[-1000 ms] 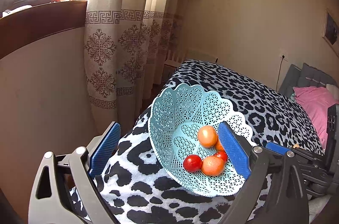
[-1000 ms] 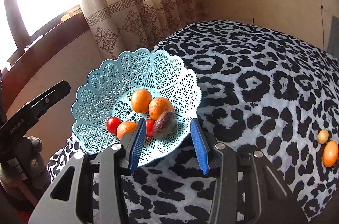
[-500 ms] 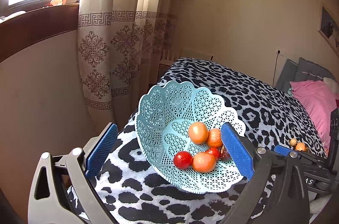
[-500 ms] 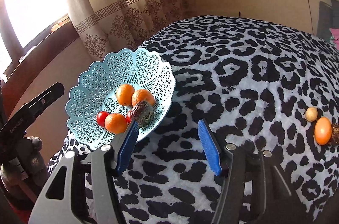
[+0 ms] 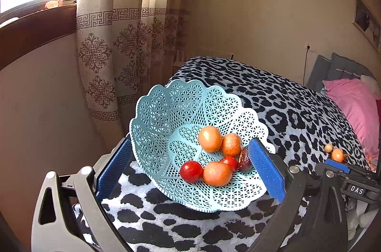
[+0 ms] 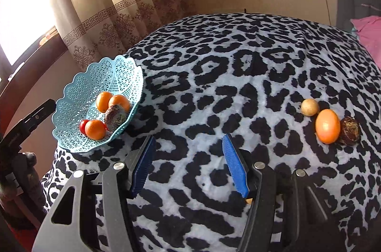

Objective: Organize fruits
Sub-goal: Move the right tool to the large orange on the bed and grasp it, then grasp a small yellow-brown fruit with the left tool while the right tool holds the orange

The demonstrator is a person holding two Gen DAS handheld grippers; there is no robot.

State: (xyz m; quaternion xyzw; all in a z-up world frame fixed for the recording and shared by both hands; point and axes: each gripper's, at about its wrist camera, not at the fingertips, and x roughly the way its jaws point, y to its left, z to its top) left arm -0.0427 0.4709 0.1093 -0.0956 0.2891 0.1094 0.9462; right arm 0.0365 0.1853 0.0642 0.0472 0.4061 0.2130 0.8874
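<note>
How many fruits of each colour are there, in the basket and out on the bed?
Orange: 4, three in the basket such as, and one on the blanket.
Red: 2, both in the basket, such as.
Dark brown: 2, one in the basket, one on the blanket.
Pale yellow: 1, on the blanket.
Total: 9.

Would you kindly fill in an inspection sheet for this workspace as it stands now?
Surface: leopard-print blanket over the bed.
Job's things: blue lattice basket holds three orange fruits, two red ones and a dark fruit; outside it lie a pale round fruit, an orange fruit and a dark brown fruit.
Clutter: nothing seen.
Grippers: left gripper open around the basket; right gripper open, empty.
Cables: one cord down the wall.
Surroundings: curtain, pink pillow.
</note>
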